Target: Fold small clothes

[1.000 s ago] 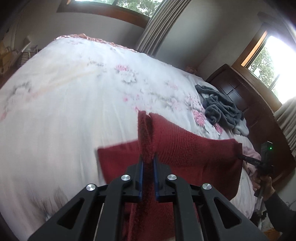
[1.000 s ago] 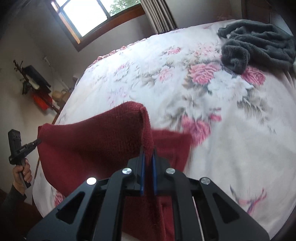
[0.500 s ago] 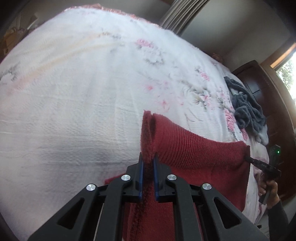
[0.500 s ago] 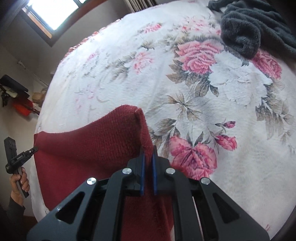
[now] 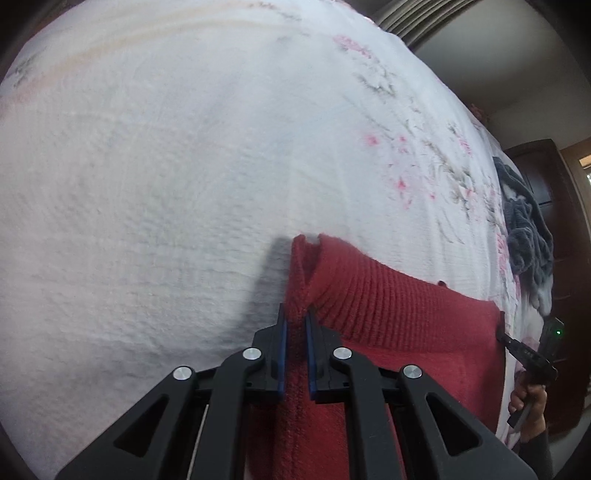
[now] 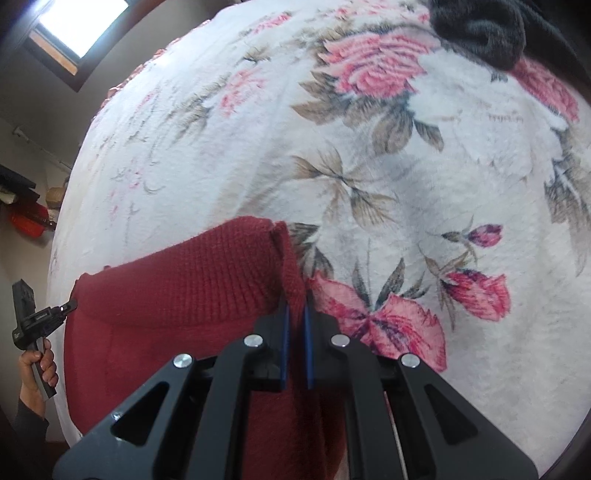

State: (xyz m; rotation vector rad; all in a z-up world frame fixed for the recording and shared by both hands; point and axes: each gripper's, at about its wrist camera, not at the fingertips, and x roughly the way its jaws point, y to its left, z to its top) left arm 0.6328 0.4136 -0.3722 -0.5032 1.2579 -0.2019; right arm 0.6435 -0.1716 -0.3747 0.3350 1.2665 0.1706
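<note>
Floral bedspread point(image 6: 388, 184); grey garment point(image 5: 524, 229) lying on far side.

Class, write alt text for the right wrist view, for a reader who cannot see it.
The right gripper is shut on a corner of a dark red knitted garment, stretched across to the left gripper at the far corner. Beneath lies a white bedspread with pink roses, with a dark grey garment at the top edge.

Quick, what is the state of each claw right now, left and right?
Left claw: closed on a corner of the red knit garment.
Right claw: closed on the other corner of it.
</note>
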